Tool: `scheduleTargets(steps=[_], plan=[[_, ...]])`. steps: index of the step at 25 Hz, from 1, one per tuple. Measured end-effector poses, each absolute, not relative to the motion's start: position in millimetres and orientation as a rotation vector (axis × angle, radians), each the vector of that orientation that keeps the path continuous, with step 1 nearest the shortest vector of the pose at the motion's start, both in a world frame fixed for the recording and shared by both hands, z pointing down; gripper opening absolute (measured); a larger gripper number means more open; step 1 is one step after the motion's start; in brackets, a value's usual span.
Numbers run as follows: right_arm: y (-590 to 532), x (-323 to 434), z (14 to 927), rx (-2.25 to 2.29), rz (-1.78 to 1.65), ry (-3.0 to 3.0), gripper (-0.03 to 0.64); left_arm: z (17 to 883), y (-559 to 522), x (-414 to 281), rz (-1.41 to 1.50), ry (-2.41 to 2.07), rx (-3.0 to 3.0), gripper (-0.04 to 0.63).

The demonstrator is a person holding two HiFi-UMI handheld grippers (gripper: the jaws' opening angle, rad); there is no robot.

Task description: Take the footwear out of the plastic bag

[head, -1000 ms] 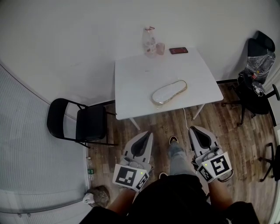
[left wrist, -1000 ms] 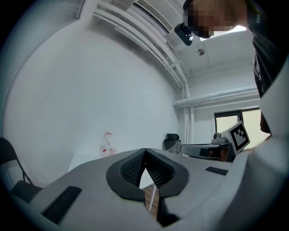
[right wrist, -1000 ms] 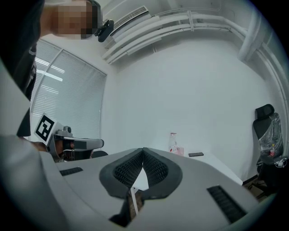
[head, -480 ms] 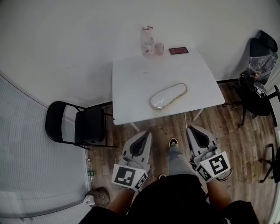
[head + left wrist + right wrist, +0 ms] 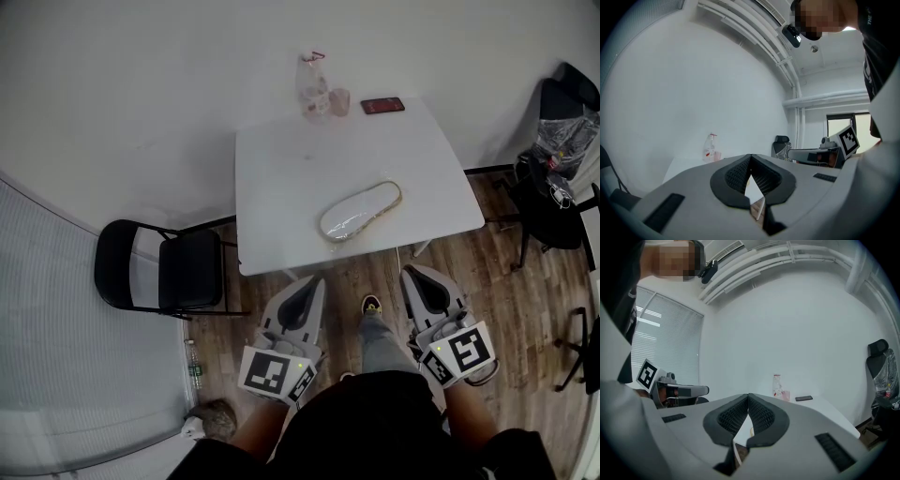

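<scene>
A pale flat shoe in a clear plastic bag (image 5: 360, 210) lies on the white table (image 5: 281, 169), towards its near right side. My left gripper (image 5: 311, 282) and my right gripper (image 5: 410, 275) are held level just short of the table's near edge, side by side, both shut with nothing between the jaws. In the left gripper view the jaws (image 5: 750, 157) meet at the tips. The right gripper view shows its jaws (image 5: 748, 396) closed the same way, with the table beyond.
At the table's far edge stand a clear bottle (image 5: 314, 86), a small pink cup (image 5: 339, 101) and a dark phone (image 5: 383, 105). A black folding chair (image 5: 159, 272) is left of the table. Office chairs with bags (image 5: 558, 159) stand at the right. My legs and a shoe (image 5: 371, 305) are between the grippers.
The table has come closer in the head view as I and both grippers moved towards it. Both grippers stayed shut.
</scene>
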State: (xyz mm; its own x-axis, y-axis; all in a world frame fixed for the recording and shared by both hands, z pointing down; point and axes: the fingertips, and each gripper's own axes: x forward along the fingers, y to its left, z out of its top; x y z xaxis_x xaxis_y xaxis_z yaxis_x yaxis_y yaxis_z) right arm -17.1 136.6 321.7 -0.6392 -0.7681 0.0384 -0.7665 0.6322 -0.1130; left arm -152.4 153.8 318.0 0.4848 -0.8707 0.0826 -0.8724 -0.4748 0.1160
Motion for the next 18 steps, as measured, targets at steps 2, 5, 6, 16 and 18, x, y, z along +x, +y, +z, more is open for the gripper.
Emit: scheduleTargets(steps=[2,5,6,16,18], plan=[[129,-16,324,-1.322,-0.188,2.838,0.015,319,145,-151,0.027,-1.532,2.578,0.02],[115,-16,327,-1.3,-0.182,2.858,0.015,320,131,-148,0.042,-1.55,2.567,0.02],[110,-15,328,-1.292,-0.184,2.862,0.015,321,126,-147,0.047,-1.557,2.557,0.02],[36,-1,326,-1.242,-0.219,2.861,0.015,320,56,-139,0.113,-1.607,2.502,0.021],[22,3,326,-1.246,-0.223,2.856,0.015,320,41,-137,0.124,-1.606,2.501,0.021]])
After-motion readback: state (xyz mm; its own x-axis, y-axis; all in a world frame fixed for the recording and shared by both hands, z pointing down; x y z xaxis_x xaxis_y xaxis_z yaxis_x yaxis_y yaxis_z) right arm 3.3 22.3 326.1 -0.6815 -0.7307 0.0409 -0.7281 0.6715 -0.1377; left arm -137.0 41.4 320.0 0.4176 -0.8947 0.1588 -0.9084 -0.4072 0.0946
